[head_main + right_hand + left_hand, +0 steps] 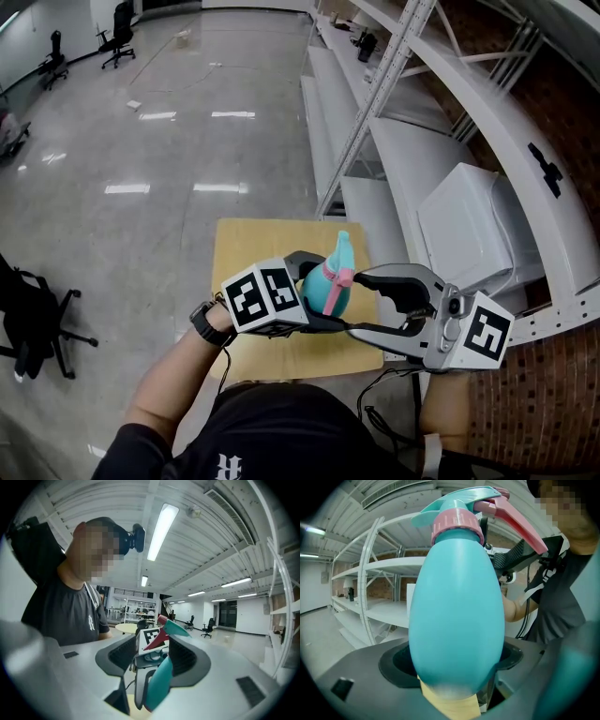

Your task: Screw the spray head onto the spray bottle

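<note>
- Teal plastic filled the left gripper view: the egg-shaped spray bottle (457,611) sat upright between the jaws of the left gripper (311,292), which were clamped on its lower body and held it above the wooden table (253,246).
- We saw the spray head (471,498) already seated on the neck, with its pink collar (455,524) down on the shoulder and the pink trigger (520,524) slanting out to one side. We could not tell how far the collar was threaded.
- Our right gripper (154,651) lay roughly level beside the bottle with its jaws spread wide. The trigger and nozzle showed in the gap between the pads, and we saw neither pad pressing on them.
- We judged the tightening turn as not yet taken, since nothing had hold of the head.
- Closing on the trigger instead of the collar could squeeze it, or swing the nozzle without turning the thread.
- The bottle's smooth, rounded wall looked likely to spin or slide in the left gripper's hold once twist came through the collar, so the joint would end up loose.
- Turning with the head tipped off the neck's axis could cross the threads and jam them.
- A slip of the clamp could drop the bottle onto the table.
</note>
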